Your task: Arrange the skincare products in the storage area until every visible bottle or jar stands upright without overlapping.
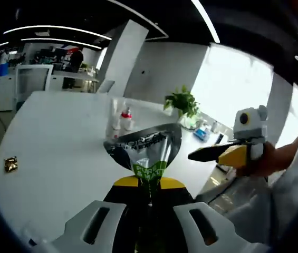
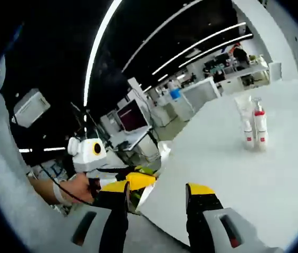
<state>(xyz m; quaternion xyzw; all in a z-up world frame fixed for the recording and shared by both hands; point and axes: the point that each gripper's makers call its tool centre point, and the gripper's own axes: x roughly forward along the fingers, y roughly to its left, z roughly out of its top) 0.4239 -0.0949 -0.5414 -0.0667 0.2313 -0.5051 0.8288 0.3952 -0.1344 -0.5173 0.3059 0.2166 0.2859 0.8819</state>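
The left gripper (image 1: 150, 196) is reaching forward over the white tabletop (image 1: 59, 153), its yellow-tipped jaws pinched together on the crimped end of a silver tube (image 1: 146, 146) with dark lettering and a green band near the clamped end. The tube is fanning out wider away from the jaws and is being held up off the tabletop. At the right of the left gripper view, the right gripper (image 1: 217, 154) is coming in sideways, gripped by a hand (image 1: 265, 161); from this angle I cannot tell how far its jaws are parted.

The right gripper view is settling that: the right gripper (image 2: 156, 196) is standing with its jaws well apart and nothing between them, poised over the near edge of the tabletop (image 2: 275, 179). To the left in that view, a hand (image 2: 72, 192) is holding the left gripper (image 2: 138, 180), whose jaw tips are lying at the tabletop's edge.

Far across the tabletop two small white bottles (image 2: 255, 128) are standing upright and touching; one is wearing a red cap. In the left gripper view the same bottles (image 1: 122, 120) are showing just beyond the tube. That view is also taking in a small gold-coloured object (image 1: 10, 164) lying alone near the tabletop's left edge, and a potted plant (image 1: 183, 104) at the far side.
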